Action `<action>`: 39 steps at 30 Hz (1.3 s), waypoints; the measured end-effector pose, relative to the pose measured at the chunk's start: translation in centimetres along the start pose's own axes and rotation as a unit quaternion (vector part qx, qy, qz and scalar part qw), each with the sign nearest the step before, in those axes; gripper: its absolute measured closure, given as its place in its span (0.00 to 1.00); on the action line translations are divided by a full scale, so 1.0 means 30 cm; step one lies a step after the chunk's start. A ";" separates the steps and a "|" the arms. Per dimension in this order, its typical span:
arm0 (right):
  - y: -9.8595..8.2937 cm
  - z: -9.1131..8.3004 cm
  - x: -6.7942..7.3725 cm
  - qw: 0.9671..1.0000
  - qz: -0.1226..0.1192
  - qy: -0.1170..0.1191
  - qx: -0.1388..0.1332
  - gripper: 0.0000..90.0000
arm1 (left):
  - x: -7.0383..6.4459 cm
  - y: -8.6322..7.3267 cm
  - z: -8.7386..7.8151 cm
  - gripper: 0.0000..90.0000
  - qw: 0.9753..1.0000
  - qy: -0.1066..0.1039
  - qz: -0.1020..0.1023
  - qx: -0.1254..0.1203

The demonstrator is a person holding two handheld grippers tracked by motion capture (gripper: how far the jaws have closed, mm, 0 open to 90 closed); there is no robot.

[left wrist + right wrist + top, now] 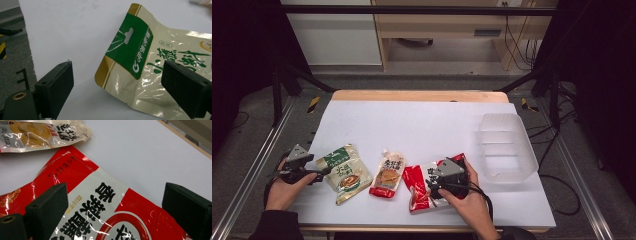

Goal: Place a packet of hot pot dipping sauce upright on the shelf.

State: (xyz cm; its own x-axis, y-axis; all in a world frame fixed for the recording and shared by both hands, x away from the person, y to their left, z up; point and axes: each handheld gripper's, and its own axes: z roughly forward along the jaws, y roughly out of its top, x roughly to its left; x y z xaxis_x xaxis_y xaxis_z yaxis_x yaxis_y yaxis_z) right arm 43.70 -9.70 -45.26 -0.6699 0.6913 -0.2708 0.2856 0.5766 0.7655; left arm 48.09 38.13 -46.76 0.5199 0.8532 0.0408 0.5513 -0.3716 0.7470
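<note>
Left gripper (117, 82): jaws wide apart, empty, over glossy green-and-cream foil pouch (155, 67)
Right gripper (115, 207): jaws spread wide, empty, above shiny red-and-white plastic packet (100, 215)

High view sits above the person's side, facing forward and down, far enough to take in the whole white table (422, 125), the clear bin (507, 147) at right and floor beyond. Left gripper view rides low and close over the table's left edge, looking along its jaws at the green pouch (150, 65), which the high view also shows (346, 172). Right gripper view is just as close, over the red packet (100, 207), also in the high view (419, 187), with the tan spout pouch (37, 133) at its top left.
</note>
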 end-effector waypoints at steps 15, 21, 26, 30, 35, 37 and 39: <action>0.001 0.003 0.004 1.000 -0.002 0.004 0.003 0.08 | -0.009 0.000 0.010 0.16 1.000 -0.021 -0.003 0.005; 0.001 0.003 0.004 1.000 -0.002 0.005 0.002 0.08 | -0.023 0.003 0.014 0.22 0.999 -0.037 0.003 0.008; 0.001 0.004 0.003 1.000 -0.003 0.005 0.003 0.08 | -0.032 0.004 -0.020 0.33 0.999 -0.045 -0.004 -0.012; 0.000 0.005 0.002 1.000 -0.003 0.004 0.005 0.08 | -0.043 0.003 -0.042 0.38 0.998 -0.061 -0.006 -0.016; -0.002 0.008 0.002 1.000 -0.004 0.005 0.007 0.07 | -0.058 -0.003 -0.053 0.49 0.996 -0.091 -0.012 -0.007; -0.002 0.009 0.002 1.000 -0.006 0.006 0.008 0.07 | -0.055 -0.005 -0.043 0.50 0.996 -0.094 -0.012 -0.002; -0.002 0.011 0.004 1.000 -0.006 0.007 0.009 0.07 | -0.052 -0.006 -0.019 0.52 0.996 -0.089 -0.010 0.013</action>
State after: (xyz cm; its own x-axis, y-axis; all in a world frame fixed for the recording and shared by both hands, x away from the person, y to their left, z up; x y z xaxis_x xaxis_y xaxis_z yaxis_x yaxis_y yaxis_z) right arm 43.83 -9.51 -45.52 -0.6825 0.6781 -0.2727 0.2889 0.5930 0.7516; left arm 46.81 37.08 -46.59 0.6143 0.7835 -0.0940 0.5779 -0.3656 0.7296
